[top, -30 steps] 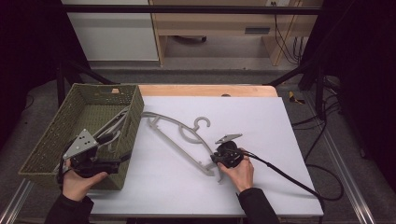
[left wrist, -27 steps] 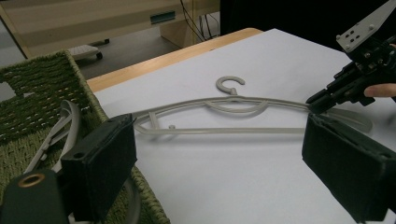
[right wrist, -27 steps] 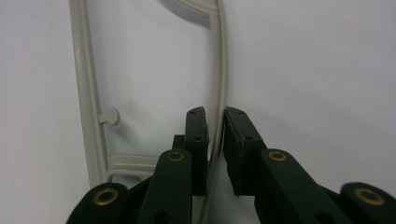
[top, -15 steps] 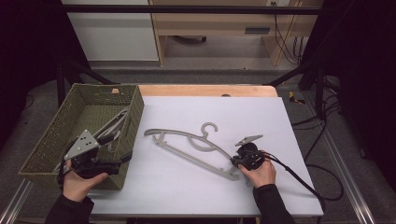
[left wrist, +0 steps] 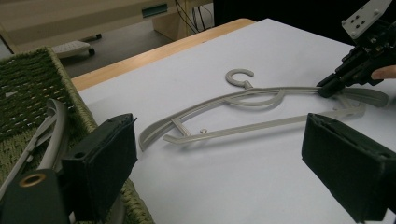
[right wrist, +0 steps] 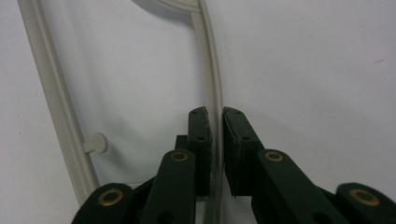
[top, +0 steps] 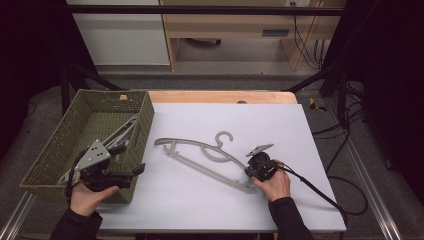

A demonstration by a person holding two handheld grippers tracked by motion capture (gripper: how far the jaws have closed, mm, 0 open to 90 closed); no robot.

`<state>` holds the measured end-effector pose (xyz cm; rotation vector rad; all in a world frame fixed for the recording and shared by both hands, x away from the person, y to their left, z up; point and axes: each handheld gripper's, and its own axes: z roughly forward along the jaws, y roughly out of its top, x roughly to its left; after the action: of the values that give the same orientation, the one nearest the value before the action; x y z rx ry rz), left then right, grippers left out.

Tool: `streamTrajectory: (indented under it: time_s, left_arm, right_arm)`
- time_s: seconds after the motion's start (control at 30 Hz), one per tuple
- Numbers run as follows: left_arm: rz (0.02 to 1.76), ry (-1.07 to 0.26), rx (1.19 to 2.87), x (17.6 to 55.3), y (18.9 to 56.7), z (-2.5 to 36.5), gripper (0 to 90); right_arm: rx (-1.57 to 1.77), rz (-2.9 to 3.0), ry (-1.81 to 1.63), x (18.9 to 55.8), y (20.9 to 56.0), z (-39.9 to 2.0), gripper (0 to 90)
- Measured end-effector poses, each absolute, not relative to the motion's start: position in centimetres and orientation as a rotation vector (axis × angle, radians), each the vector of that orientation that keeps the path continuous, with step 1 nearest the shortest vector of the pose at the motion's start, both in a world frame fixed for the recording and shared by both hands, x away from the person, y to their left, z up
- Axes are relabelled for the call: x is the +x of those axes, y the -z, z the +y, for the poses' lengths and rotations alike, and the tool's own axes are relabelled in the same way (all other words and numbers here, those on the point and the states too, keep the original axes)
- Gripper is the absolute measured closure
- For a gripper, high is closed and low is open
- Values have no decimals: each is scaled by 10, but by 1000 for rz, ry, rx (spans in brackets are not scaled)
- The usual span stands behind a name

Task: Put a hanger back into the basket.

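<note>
A grey plastic hanger (top: 200, 150) lies flat on the white table top, hook pointing to the far side. My right gripper (top: 251, 172) is shut on the thin upper arm near the hanger's right end. In the right gripper view both pads (right wrist: 200, 126) press on that arm (right wrist: 211, 70). Over the near right corner of the olive woven basket (top: 146, 117), my left gripper (top: 131, 160) stands wide open with nothing in it. The left gripper view shows its jaws far apart (left wrist: 219, 140), the hanger (left wrist: 243, 128) beyond them and the right gripper (left wrist: 327, 88) at its end.
Several more grey hangers (top: 122, 132) lie inside the basket at the table's left. A black cable (top: 315, 187) trails from the right gripper to the near right. A wooden strip (top: 220, 96) runs along the far edge. Bare white surface lies right of the hanger.
My right gripper has dragged the hanger rightward, away from the basket wall, and the hanger now lies wholly on the table. My left gripper has stayed in place, open.
</note>
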<state>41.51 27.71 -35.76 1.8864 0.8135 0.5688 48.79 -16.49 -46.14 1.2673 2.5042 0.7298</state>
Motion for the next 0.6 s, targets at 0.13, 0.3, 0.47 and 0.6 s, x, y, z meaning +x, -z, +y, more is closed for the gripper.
streamTrajectory:
  time_s: [0.13,0.3,0.47,0.6]
  left_arm:
    - [805,-567,1898,415,358,275,98]
    - [798,-566,1898,414,357,275,100]
    - [794,-570,1899,412,356,274,102]
    - [787,-565,1908,412,357,272,103]
  right_arm:
    - [1301,2521,-735,491,460,-167,824]
    - [1344,2515,-828,491,457,-169,827]
    - [1302,2504,-914,487,445,-175,829]
    - [1291,2531,-923,486,442,-177,829]
